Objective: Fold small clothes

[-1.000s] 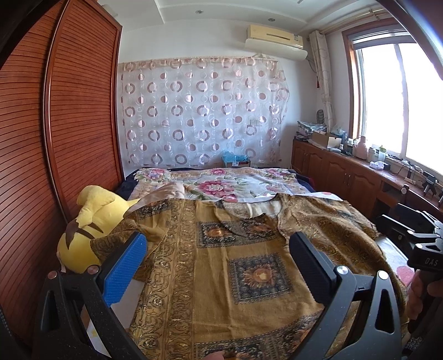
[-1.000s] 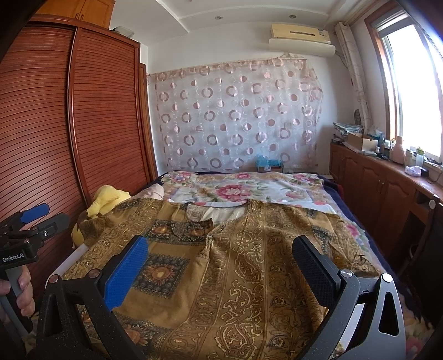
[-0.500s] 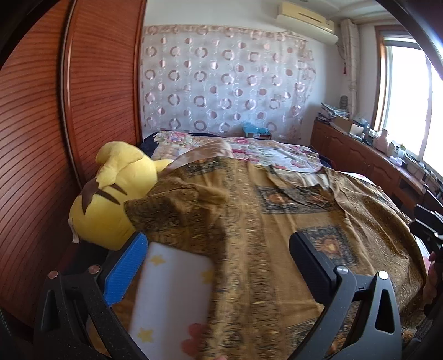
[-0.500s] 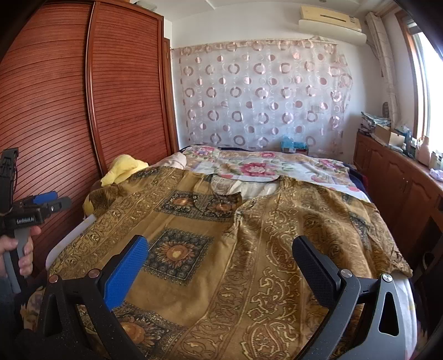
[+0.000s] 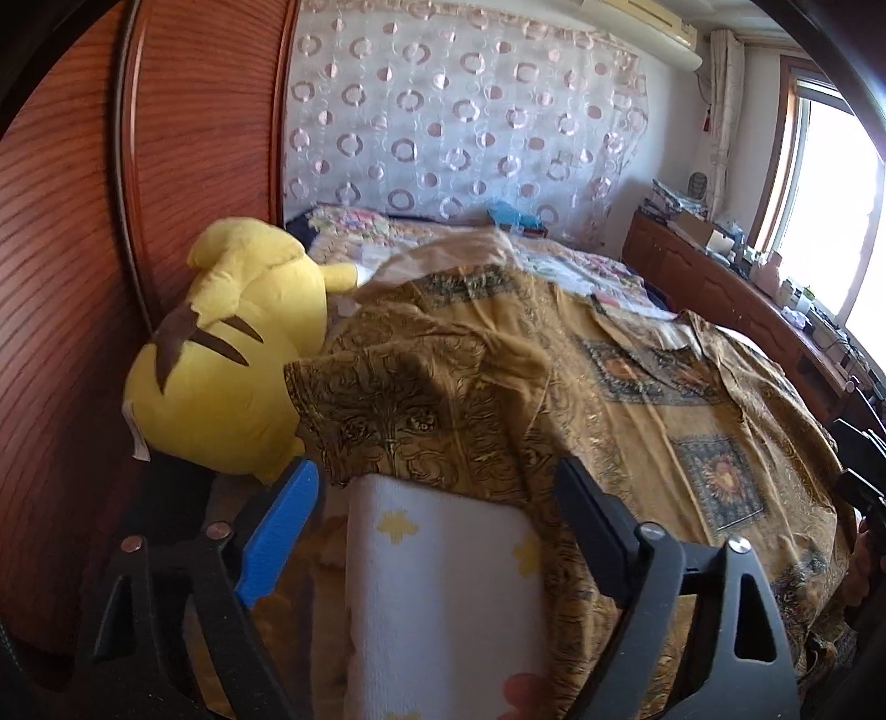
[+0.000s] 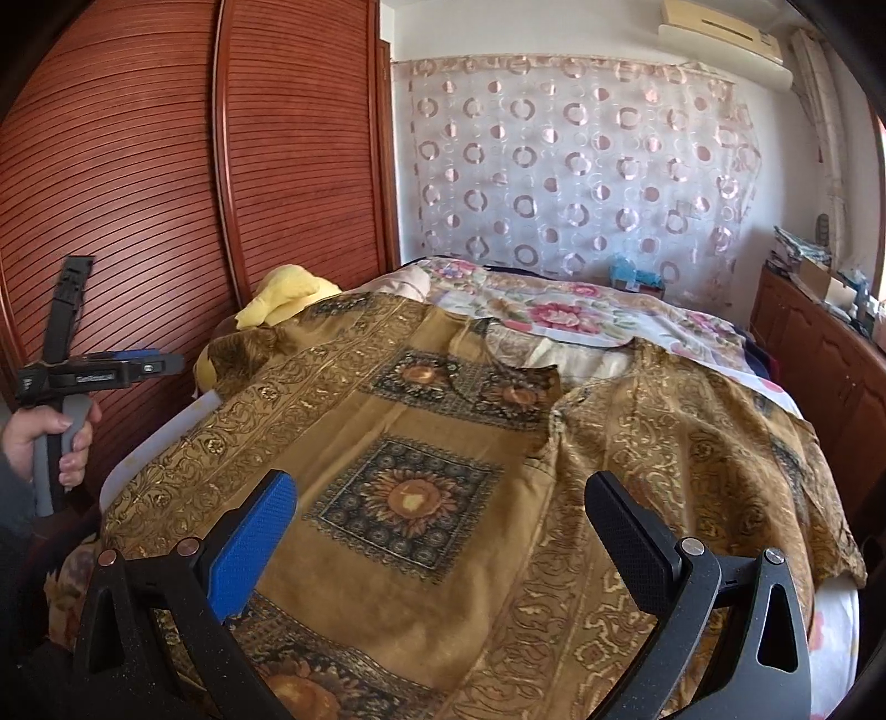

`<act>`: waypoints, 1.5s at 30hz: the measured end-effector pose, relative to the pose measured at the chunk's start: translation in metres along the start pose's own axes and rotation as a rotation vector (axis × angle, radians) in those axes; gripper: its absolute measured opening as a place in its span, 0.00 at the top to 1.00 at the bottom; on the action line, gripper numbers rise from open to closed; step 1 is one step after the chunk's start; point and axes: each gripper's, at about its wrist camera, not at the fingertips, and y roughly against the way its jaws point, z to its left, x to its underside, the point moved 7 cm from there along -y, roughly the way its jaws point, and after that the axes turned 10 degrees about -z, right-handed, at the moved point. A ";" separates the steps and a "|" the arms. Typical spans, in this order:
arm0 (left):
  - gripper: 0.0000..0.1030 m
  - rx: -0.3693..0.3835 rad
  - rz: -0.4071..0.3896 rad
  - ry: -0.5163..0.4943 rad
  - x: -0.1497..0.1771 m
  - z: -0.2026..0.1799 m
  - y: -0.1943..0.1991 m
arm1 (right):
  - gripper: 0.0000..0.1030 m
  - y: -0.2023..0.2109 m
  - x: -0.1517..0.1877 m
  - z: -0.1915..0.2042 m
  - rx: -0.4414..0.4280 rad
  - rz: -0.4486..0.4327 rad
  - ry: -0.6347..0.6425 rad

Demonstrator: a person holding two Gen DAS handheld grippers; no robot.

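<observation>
Bed [image 6: 736, 354] is covered by gold patterned shirt [image 6: 443, 443], spread flat at centre. Yellow plush [image 5: 221, 354] is seen at 10 o'clock, touching the sleeve [image 5: 398, 399]. Left gripper [image 5: 437, 498] has just been closing, unclenched, nothing pinched, at sleeve edge. Right gripper [image 6: 443, 509] is released above shirt front.

Big yellow plush toy [image 5: 232, 354] lying by brown slatted wardrobe [image 6: 166, 183], w/ brown stripes on it. White curtain w/ pink rings [image 6: 576, 166] on back wall. Flowery blanket [image 6: 559, 315] farther up bed. Air con [image 6: 720, 27] up high. Bright window [image 5: 830, 210] over messy wood counter [image 5: 736, 277].
</observation>
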 end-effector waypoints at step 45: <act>0.95 0.204 0.012 -0.162 -0.046 -0.105 -0.015 | 0.00 -0.016 -0.001 -0.028 -0.068 0.052 -0.074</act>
